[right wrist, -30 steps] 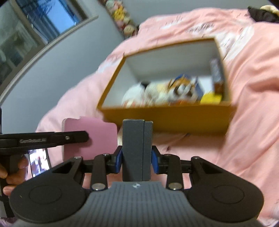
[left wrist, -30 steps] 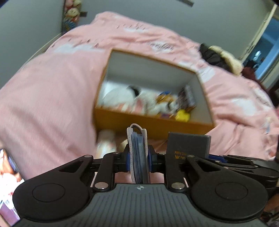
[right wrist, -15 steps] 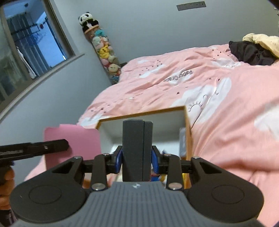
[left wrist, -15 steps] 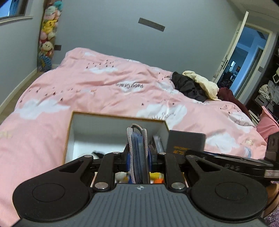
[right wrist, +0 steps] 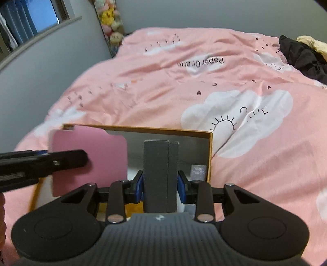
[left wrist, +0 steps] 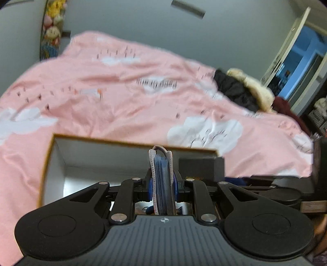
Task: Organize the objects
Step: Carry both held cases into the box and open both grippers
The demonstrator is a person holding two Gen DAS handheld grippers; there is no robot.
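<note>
Both grippers are loaded: our left gripper (left wrist: 163,187) pinches a pink pouch (left wrist: 162,180) edge-on, our right gripper (right wrist: 160,186) clamps a grey box (right wrist: 160,176), each poised over the orange box's (right wrist: 210,155) near edge, presumably for dropping in.

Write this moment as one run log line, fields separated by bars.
left gripper: shut on pink wallet | right gripper: shut on dark grey box | both above open cardboard box

A pink cloud-print duvet (right wrist: 204,86) covers the bed, dark clothes (right wrist: 302,57) heaped on it, plush toys (right wrist: 110,18) hanging beyond.
</note>
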